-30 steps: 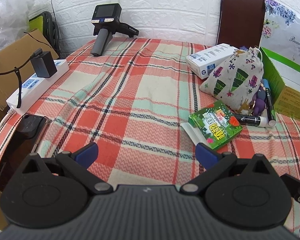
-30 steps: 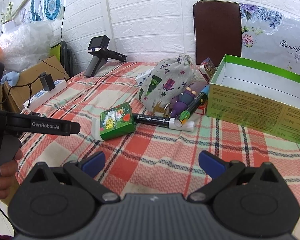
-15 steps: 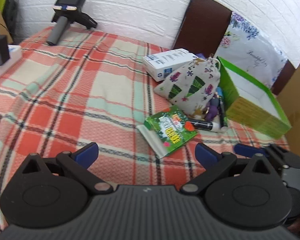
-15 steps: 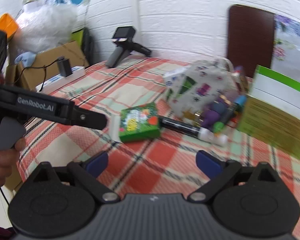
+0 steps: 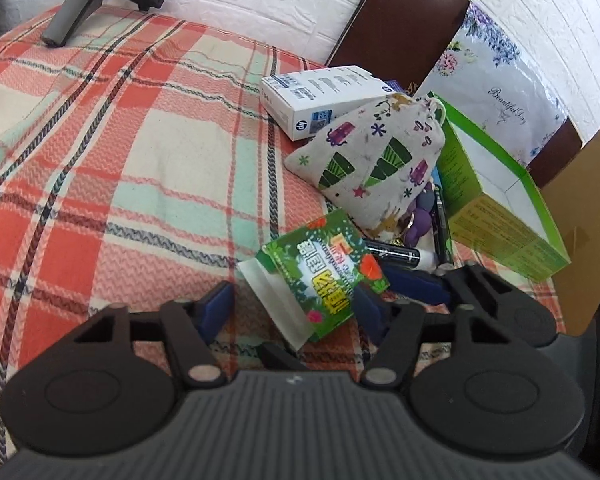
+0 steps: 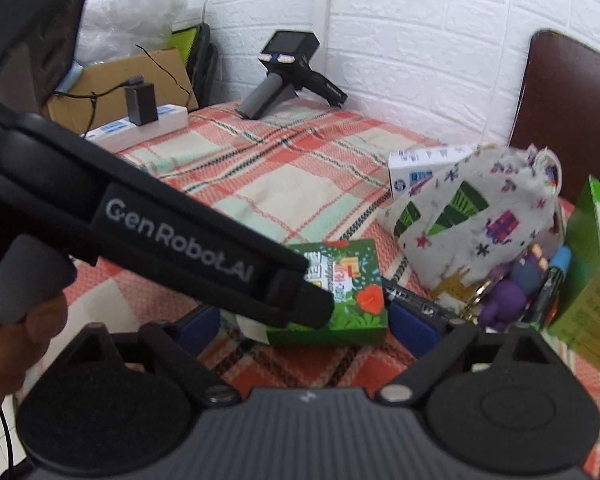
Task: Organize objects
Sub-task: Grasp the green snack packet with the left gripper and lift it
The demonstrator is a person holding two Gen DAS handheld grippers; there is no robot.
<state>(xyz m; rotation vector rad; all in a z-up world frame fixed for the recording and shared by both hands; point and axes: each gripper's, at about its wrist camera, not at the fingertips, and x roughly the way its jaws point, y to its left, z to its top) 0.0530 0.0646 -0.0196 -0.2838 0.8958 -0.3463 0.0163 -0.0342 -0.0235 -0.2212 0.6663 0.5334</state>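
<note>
A green printed box (image 5: 326,276) lies on the plaid cloth, also in the right wrist view (image 6: 342,294). My left gripper (image 5: 294,306) is open, its blue pads on either side of the box's near end. My right gripper (image 6: 306,326) is open too, close in front of the same box, and its fingertip shows in the left wrist view (image 5: 414,282). Behind lie a tree-print cloth pouch (image 5: 374,168), a black marker (image 5: 398,254), a purple toy (image 6: 512,292) and an open green carton (image 5: 496,204).
A white HP box (image 5: 320,98) lies behind the pouch. A handheld device (image 5: 80,4) stands at the far end of the bed. A power strip with a charger (image 6: 140,120) sits at the left edge. A brown chair back (image 5: 396,28) stands against the white wall.
Both grippers have moved forward and down toward the green printed box, which now sits between their fingers. The left gripper has swung right across the right wrist view.
</note>
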